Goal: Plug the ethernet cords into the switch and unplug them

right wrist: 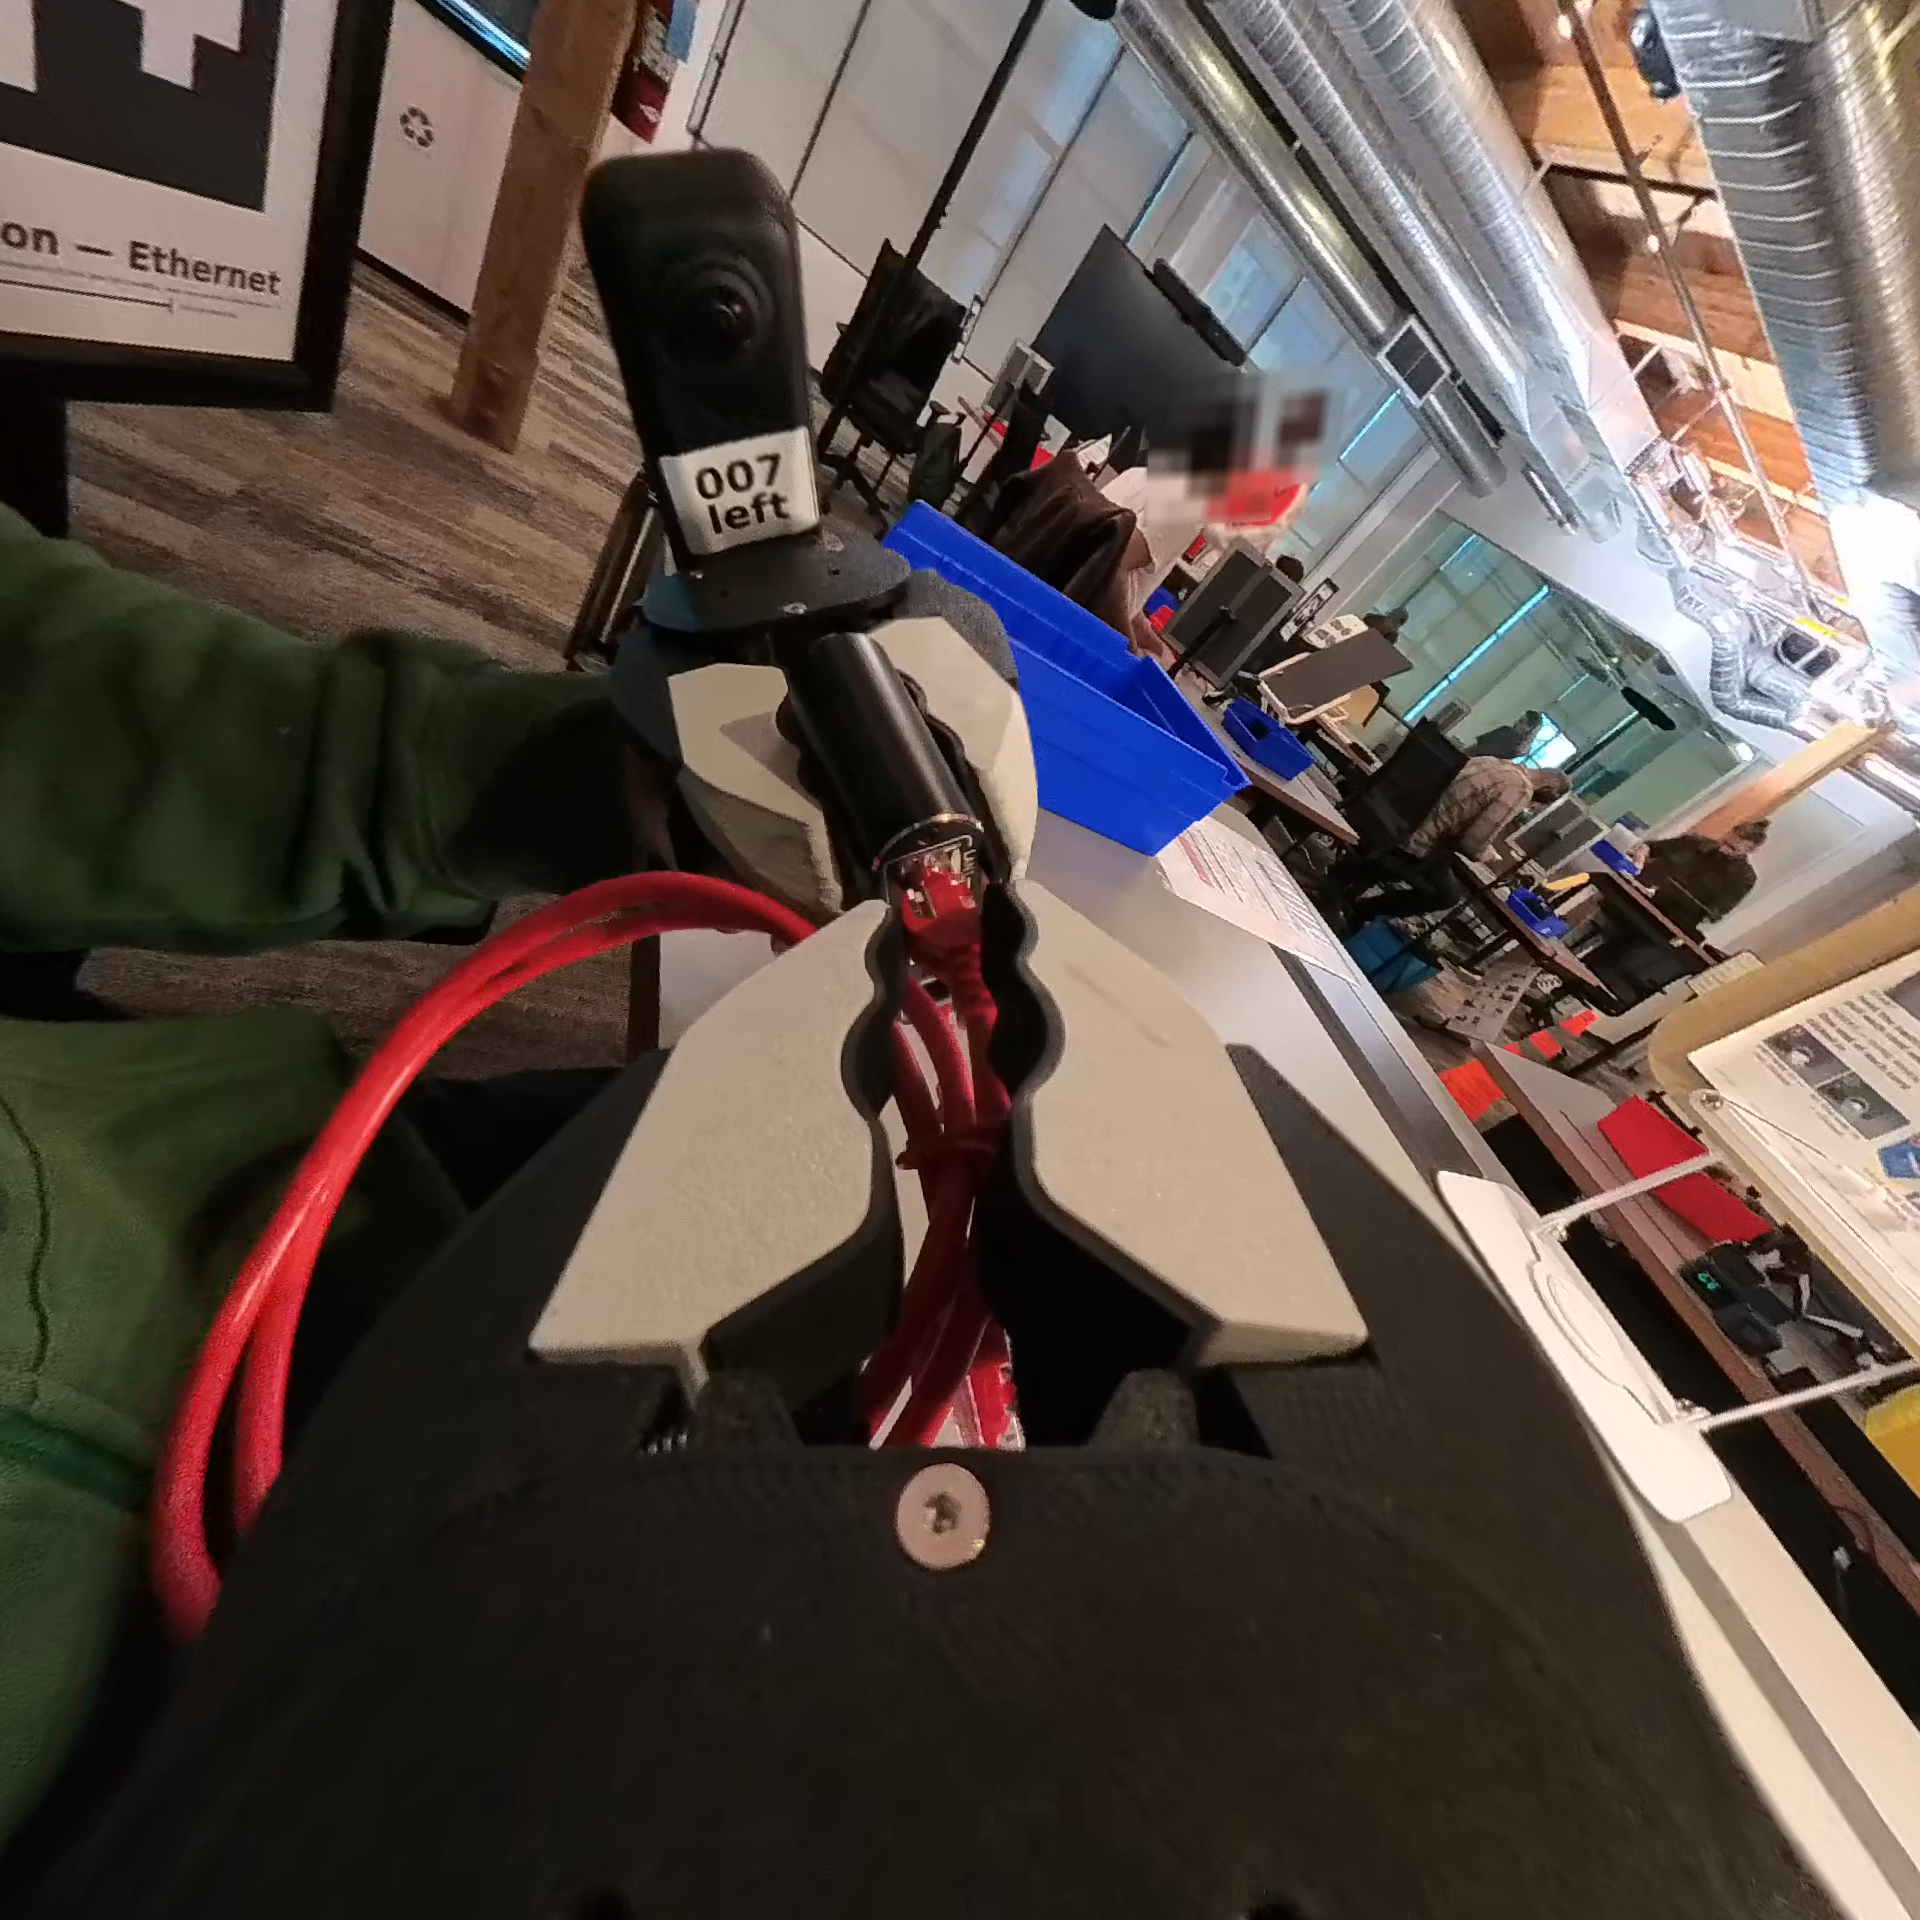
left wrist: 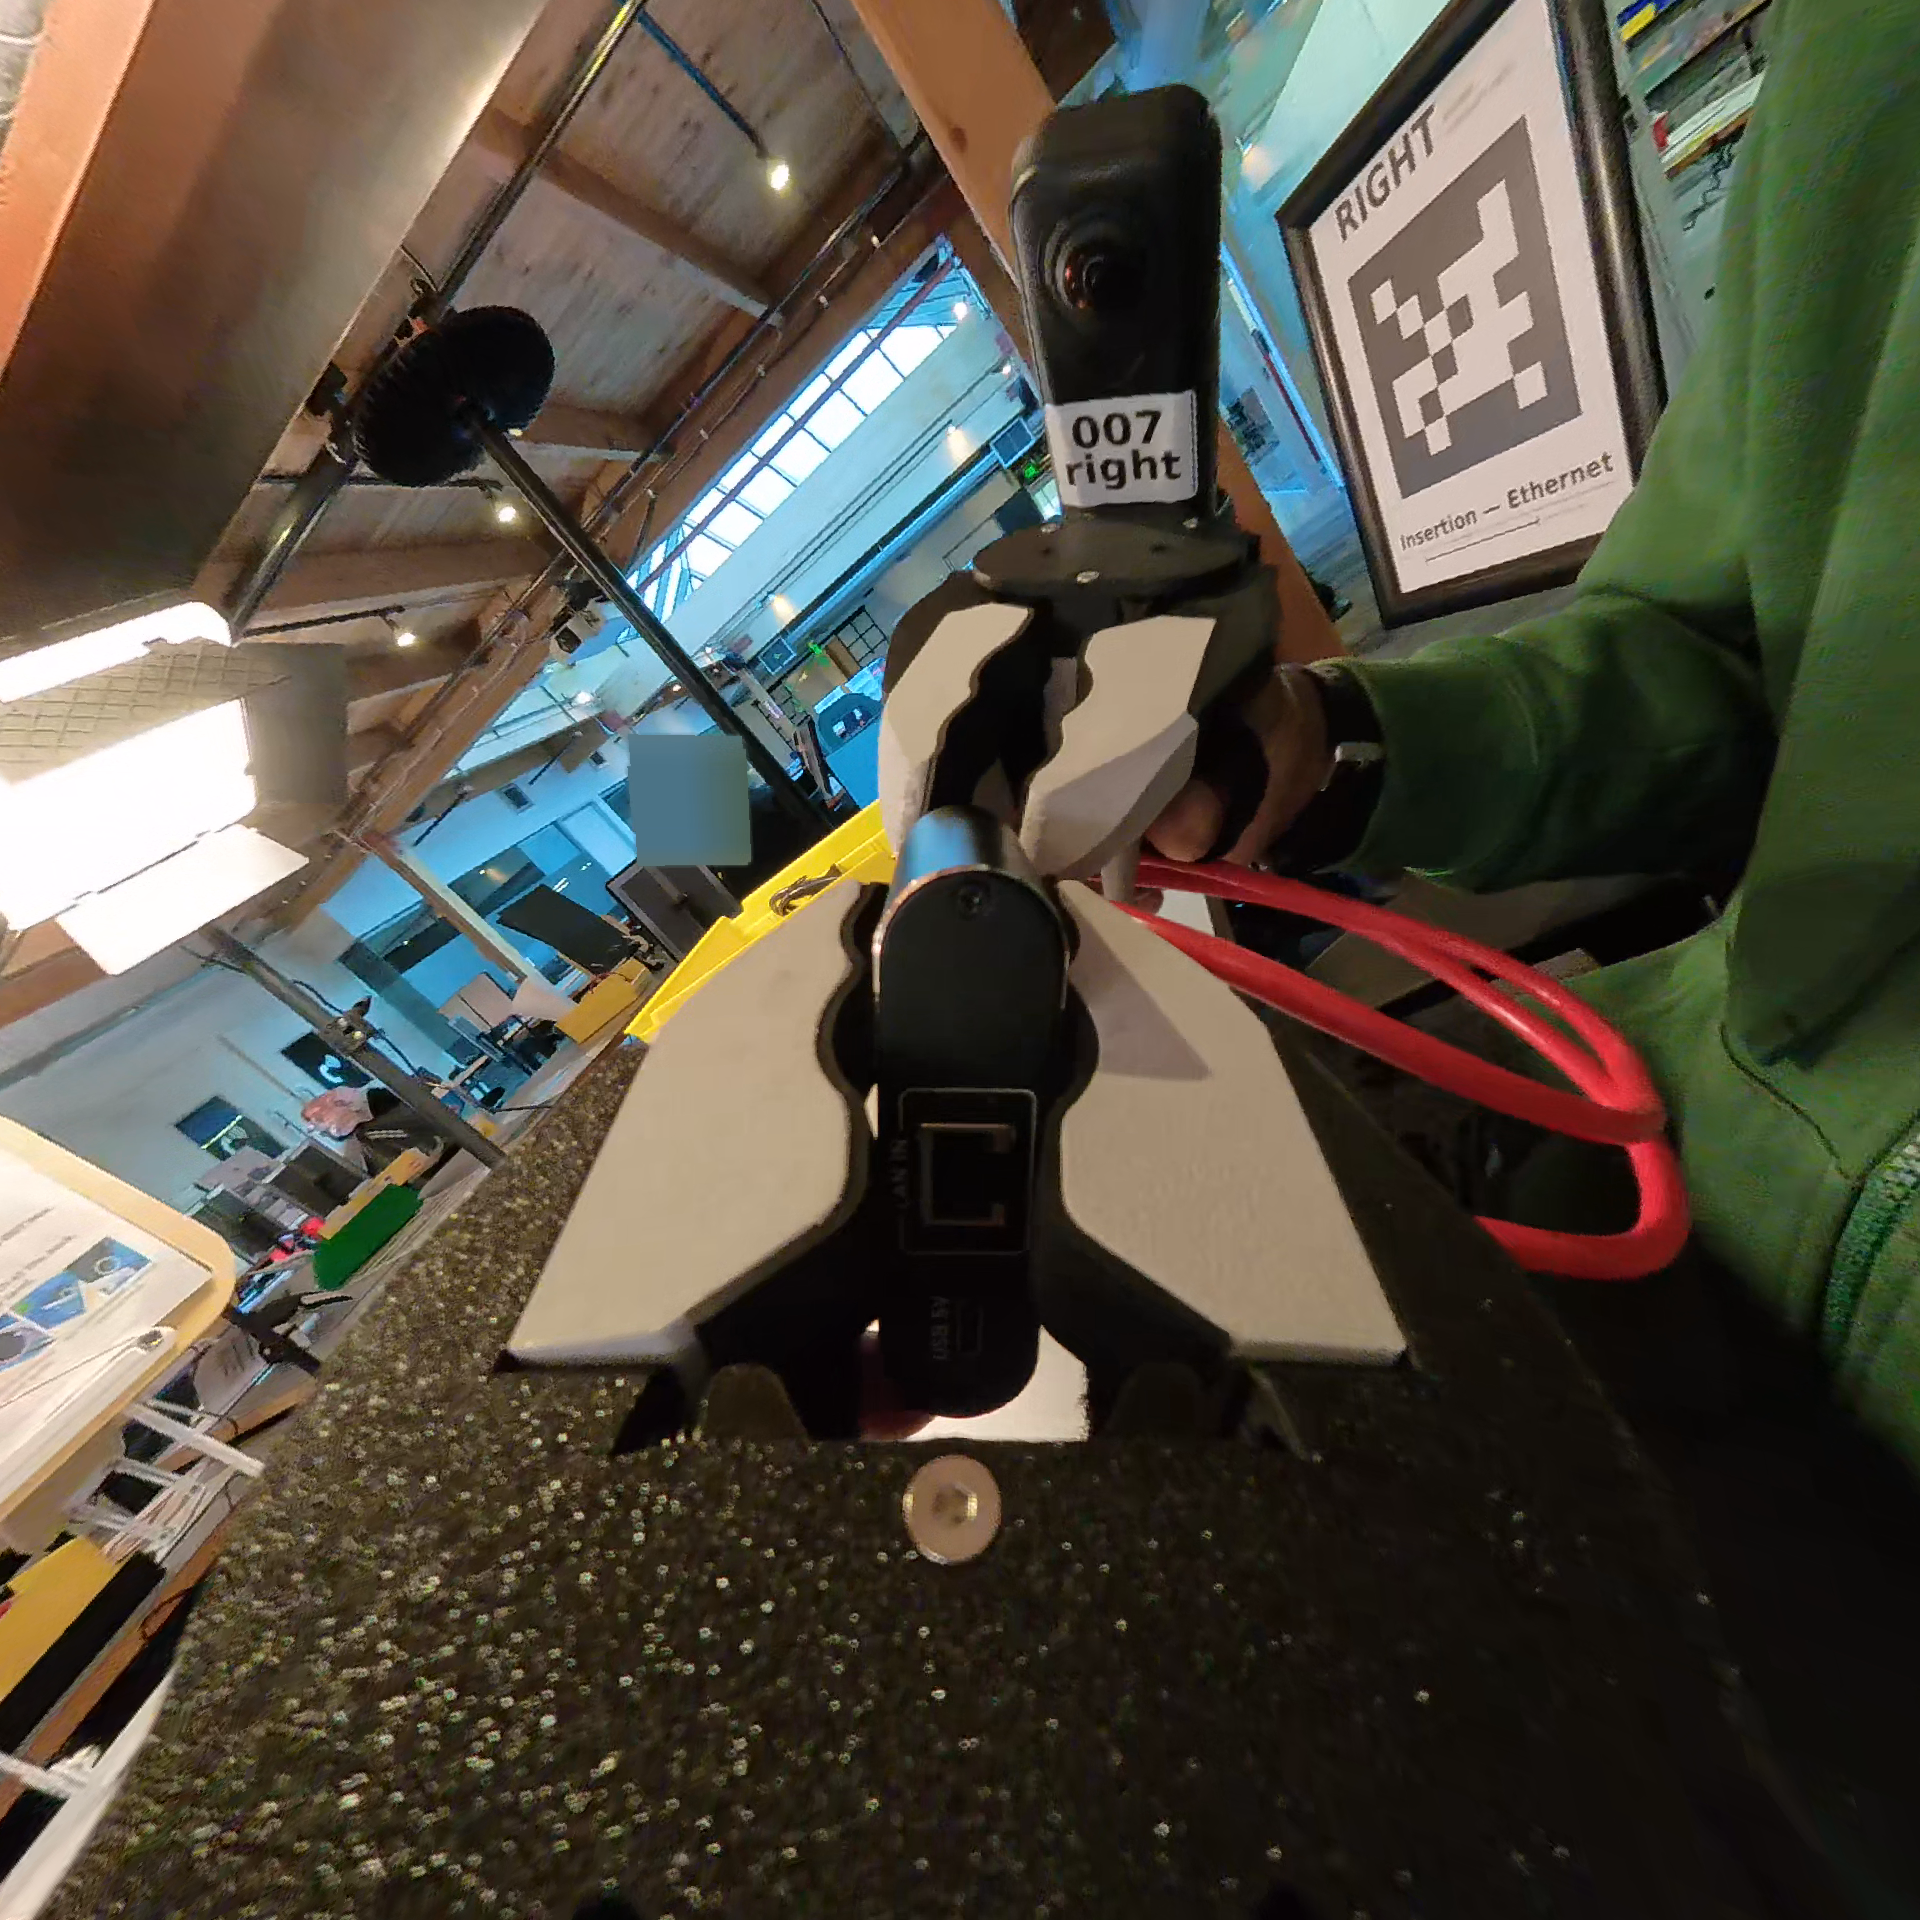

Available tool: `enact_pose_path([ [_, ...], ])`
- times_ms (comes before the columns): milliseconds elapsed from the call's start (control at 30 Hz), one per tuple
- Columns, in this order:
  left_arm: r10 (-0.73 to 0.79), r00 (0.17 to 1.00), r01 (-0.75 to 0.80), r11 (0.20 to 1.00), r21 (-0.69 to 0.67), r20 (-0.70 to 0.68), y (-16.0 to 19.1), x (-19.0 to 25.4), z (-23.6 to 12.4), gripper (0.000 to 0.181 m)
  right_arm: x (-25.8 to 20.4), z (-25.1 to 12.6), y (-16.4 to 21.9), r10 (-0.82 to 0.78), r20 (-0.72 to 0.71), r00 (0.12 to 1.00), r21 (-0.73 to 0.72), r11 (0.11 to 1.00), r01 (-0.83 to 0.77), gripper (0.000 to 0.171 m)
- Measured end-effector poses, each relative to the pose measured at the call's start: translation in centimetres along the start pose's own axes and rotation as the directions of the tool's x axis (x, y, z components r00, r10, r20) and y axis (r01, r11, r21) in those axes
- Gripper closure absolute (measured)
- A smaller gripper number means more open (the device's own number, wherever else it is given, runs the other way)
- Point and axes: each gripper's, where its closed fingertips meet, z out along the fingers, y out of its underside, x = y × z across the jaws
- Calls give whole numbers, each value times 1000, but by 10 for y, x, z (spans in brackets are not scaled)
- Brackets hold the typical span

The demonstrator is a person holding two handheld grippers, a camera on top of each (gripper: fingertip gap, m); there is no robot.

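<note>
My left gripper (left wrist: pixel 968 935) is shut on a black oblong switch (left wrist: pixel 966 1039), with an empty ethernet port on the face towards the camera. My right gripper (right wrist: pixel 951 914) is shut on the red ethernet cord's plug boot (right wrist: pixel 951 966). The plug tip (right wrist: pixel 940 878) sits in the metal-rimmed end port of the switch (right wrist: pixel 883 748). The two grippers face each other, tip to tip. The right gripper (left wrist: pixel 997 821) also shows in the left wrist view, and the left gripper (right wrist: pixel 925 831) in the right wrist view. The red cord (left wrist: pixel 1455 966) loops slack to the side, and this loop also shows in the right wrist view (right wrist: pixel 343 1143).
A person in green sleeves (left wrist: pixel 1662 727) holds both grippers. A framed marker sign (left wrist: pixel 1455 332) stands behind them. A blue bin (right wrist: pixel 1091 717) and papers lie on the white table (right wrist: pixel 1299 997). A yellow bin (left wrist: pixel 748 935) lies beyond the left gripper. Less than 4 cm separates the two grippers' tips.
</note>
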Motion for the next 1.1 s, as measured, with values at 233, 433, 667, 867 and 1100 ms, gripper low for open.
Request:
enact_pose_path([
  [233,-43,992,46,999,24,-115,-1,16,-2,152,-16,-3,0,-22,123,992,36,999,17,157],
  [433,13,1000,-12,999,-53,19,11,-2,4,151,3,-1,11,16,22,1000,-3,1000,-16,157],
  [667,-4,1000,4,1000,-23,5,11,1,5,151,1,-4,12,-7,41,999,-11,1000,7,156],
  [867,57,995,-52,997,-60,77,11,-8,6,151,9,-1,13,112,29,993,39,993,-113,156],
  [1100,51,995,-45,997,-69,89,13,-11,4,151,14,0,12,9,-67,998,26,1000,-7,155],
])
